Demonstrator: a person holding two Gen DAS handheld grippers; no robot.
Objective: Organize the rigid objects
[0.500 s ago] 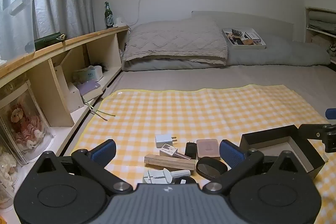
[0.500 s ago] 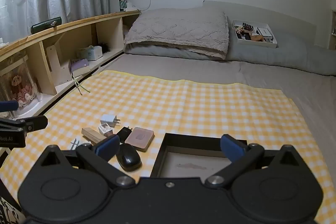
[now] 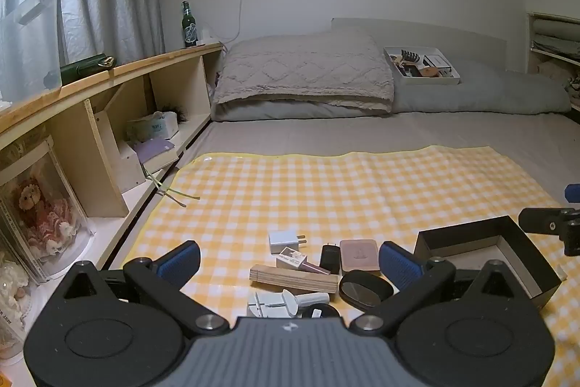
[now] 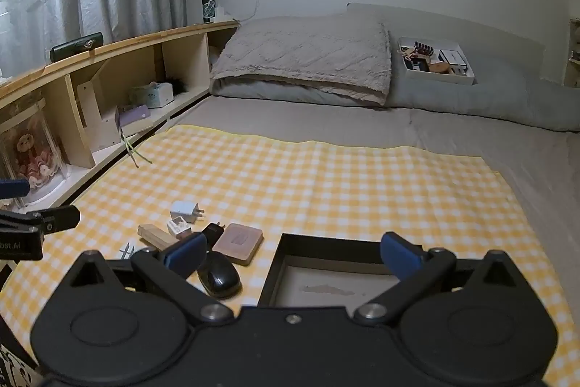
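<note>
While both wrist views look down the bed — entries as seen:

Left gripper (image 3: 290, 260): fingers spread wide, nothing between them; low centre of the left wrist view, hovering above the small items.
Right gripper (image 4: 291, 254): fingers likewise wide apart, holding nothing; low centre of the right wrist view, over the near edge of the box.
Black box (image 3: 485, 252): open, shallow, pale floor; lower right in the left view, bottom centre in the right view (image 4: 337, 274). Nothing seen inside.
Checked cloth (image 3: 362, 191): yellow and white, spread flat on the grey bed; carries box and all loose items.
White charger (image 3: 284, 238): prongs pointing frame-right; farthest of the cluster.
Small printed carton (image 3: 291, 258): just below the charger, touching the wood block.
Wood block (image 3: 293, 278): long, lying flat, centre-bottom of the left view.
Black adapter (image 3: 330, 258): beside the pink case, left of it.
Pink case (image 3: 359, 256): flat, rounded rectangle — between adapter and box.
Black oval case (image 4: 218, 274): lower centre-left of the right view, nearest the right gripper's left finger.
White plastic tool (image 3: 279, 303): bottom centre of the left view, partly hidden by the gripper body.
Grey pillow (image 3: 304, 71): upper centre.
Green bottle (image 3: 188, 26): upright on the wooden shelf, upper left.
White tray (image 3: 422, 66): upper right, holding assorted small things, too small to tell.
</note>
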